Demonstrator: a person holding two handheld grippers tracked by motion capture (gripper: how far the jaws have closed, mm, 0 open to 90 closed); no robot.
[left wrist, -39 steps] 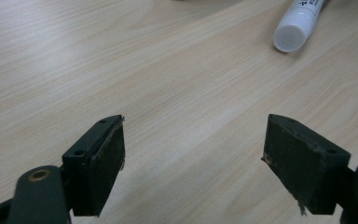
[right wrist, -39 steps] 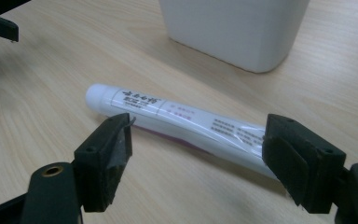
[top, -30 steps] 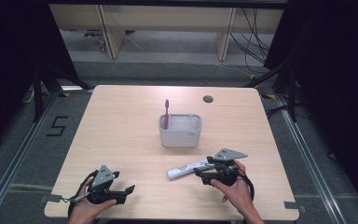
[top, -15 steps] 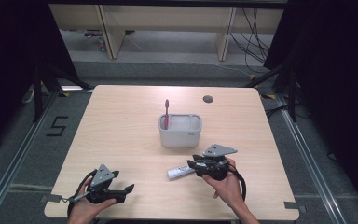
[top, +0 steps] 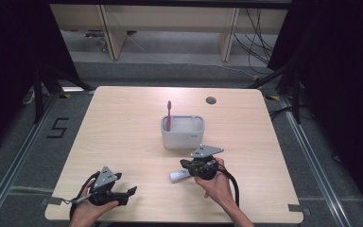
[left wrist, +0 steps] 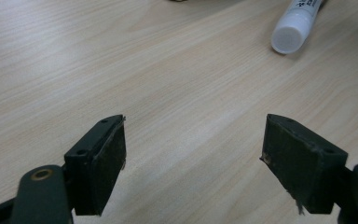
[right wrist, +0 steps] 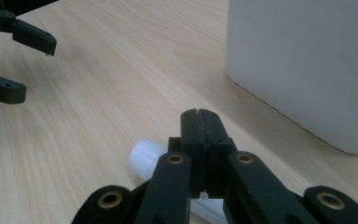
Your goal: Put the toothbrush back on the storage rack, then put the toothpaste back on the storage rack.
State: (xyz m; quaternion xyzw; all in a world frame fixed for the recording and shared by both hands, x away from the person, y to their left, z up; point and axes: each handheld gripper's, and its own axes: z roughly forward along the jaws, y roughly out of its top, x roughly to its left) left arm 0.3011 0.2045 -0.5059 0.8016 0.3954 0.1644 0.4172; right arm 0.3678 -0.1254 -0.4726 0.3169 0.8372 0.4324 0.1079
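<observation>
Toothpaste tube now pinched by right gripper, jaws just closed on its flat tail; ready to lift toward holder at 12. Left gripper gapes, idle.

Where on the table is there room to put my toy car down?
The light wooden table is bare left of the pale grey plastic holder and along the far edge near the round dark hole. It is crowded in front, where the right claw is over the white tube.
</observation>
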